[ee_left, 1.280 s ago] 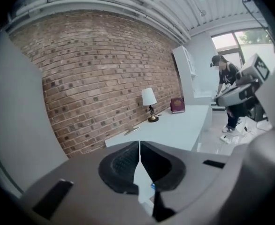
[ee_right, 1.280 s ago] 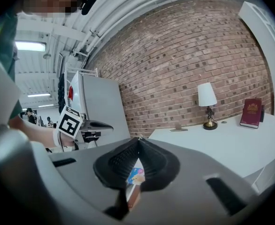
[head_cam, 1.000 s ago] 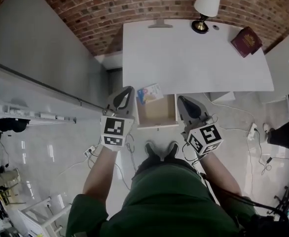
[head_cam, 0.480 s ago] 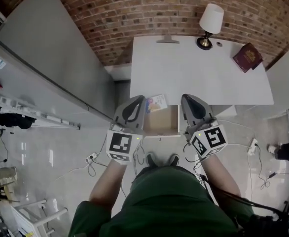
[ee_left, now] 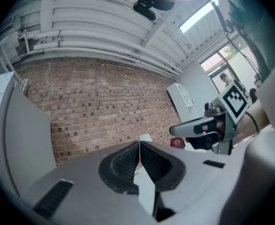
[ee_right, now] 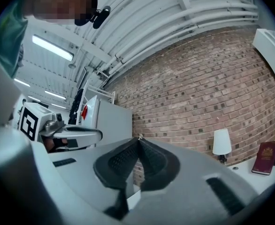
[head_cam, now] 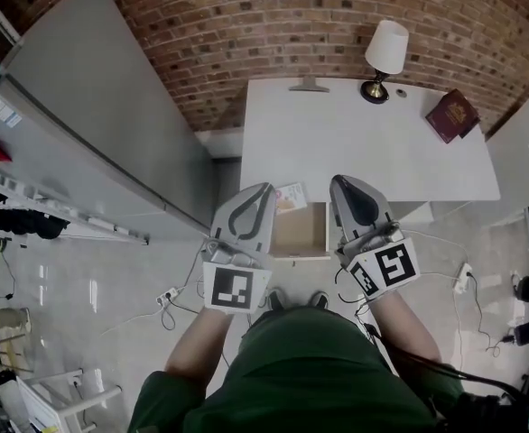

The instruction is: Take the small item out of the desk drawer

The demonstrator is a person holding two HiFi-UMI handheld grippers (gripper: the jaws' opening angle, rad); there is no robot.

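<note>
The open wooden drawer point(head_cam: 299, 254) sticks out from under the front edge of the white desk point(head_cam: 364, 142). A small colourful flat item point(head_cam: 291, 196) lies at its back left corner. My left gripper point(head_cam: 265, 188) point(ee_left: 140, 143) hovers over the drawer's left side, jaws shut and empty. Over the right side, my right gripper point(head_cam: 337, 181) point(ee_right: 138, 138) is likewise shut with nothing in it. Both point towards the brick wall, level and side by side, each showing in the other's view.
A lamp point(head_cam: 385, 54), a dark red book point(head_cam: 452, 115) and a grey stand foot point(head_cam: 309, 85) sit on the desk. A grey partition point(head_cam: 111, 124) stands at left. Cables and a power strip point(head_cam: 468, 273) lie on the floor. The person's shoes point(head_cam: 273, 300) are below the drawer.
Both grippers have come up closer to the head camera and now flank the open drawer. Their jaws stay shut, and the item in the drawer has not moved.
</note>
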